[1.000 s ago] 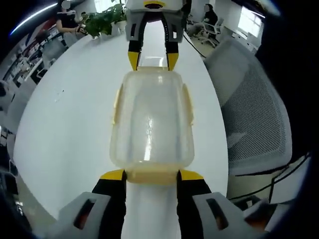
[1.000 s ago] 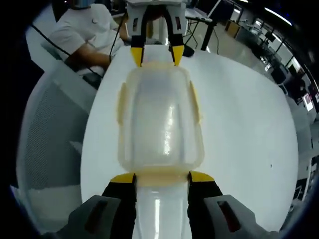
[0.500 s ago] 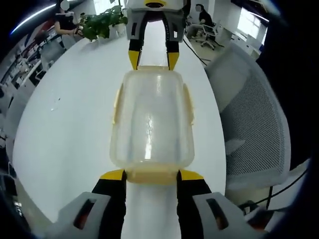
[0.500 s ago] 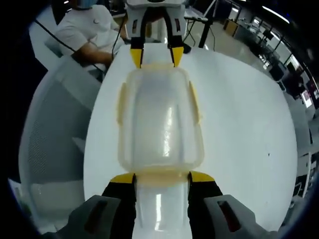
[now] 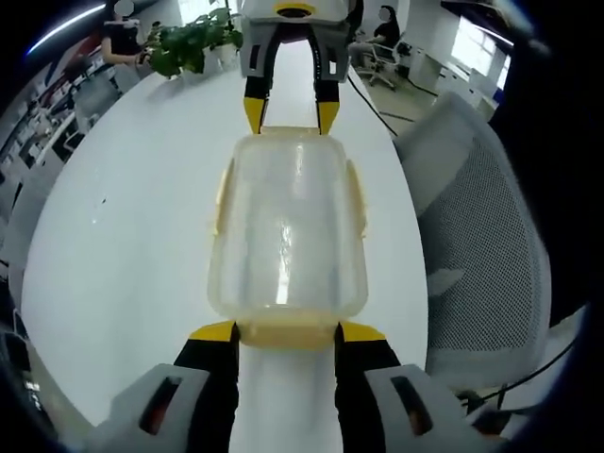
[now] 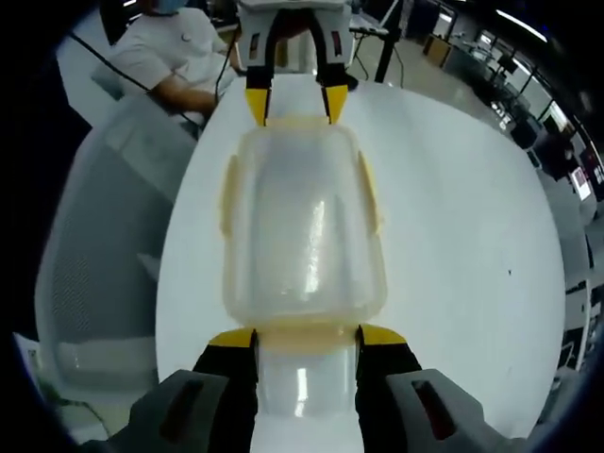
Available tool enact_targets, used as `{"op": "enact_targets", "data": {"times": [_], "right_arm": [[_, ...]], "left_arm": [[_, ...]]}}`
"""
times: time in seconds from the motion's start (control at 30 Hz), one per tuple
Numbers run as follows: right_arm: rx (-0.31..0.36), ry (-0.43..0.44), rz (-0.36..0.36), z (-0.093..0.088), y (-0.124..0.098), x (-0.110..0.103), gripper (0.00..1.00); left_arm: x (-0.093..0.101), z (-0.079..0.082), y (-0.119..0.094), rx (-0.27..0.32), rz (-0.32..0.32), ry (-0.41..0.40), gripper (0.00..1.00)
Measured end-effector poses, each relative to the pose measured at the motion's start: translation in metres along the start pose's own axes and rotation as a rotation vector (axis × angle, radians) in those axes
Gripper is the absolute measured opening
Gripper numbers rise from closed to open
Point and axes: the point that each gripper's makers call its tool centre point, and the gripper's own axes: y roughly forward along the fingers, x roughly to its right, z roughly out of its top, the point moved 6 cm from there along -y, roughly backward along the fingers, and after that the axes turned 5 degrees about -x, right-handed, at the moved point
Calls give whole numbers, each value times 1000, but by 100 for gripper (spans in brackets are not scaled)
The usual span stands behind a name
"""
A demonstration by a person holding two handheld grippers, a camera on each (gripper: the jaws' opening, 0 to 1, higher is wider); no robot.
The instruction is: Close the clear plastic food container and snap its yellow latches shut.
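Note:
A clear plastic food container (image 5: 288, 226) with its lid on is held lengthwise between both grippers over the white table (image 5: 132, 217). My left gripper (image 5: 288, 332) is shut on the yellow end latch nearest it. The right gripper (image 5: 288, 113) is at the far end, its yellow tips on either side of that end's latch. In the right gripper view the same container (image 6: 302, 226) runs from my right gripper (image 6: 305, 338) up to the left gripper (image 6: 294, 102). The yellow side latches (image 5: 220, 193) (image 6: 370, 198) lie along the long walls.
A grey mesh office chair (image 5: 481, 217) (image 6: 94, 245) stands against the table's edge. A potted plant (image 5: 189, 42) sits at the table's far end. A person in a white shirt (image 6: 165, 52) sits beyond the table. Bare table (image 6: 472, 236) lies beside the container.
The table and chair behind the container have shifted slightly, so both hands moved together. The container sits the same between the jaws and both grips are unchanged.

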Motion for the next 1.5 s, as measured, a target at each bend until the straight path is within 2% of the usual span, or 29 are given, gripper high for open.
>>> {"op": "enact_targets", "data": {"times": [0.83, 1.13, 1.5], "right_arm": [[-4, -14, 22, -67, -8, 5, 39], [12, -19, 36, -85, -10, 3, 39], [9, -15, 23, -109, -12, 6, 39]], "left_arm": [[2, 61, 32, -20, -10, -38, 38], [7, 75, 40, -26, -12, -48, 38], [5, 95, 52, -33, -5, -42, 38]]}}
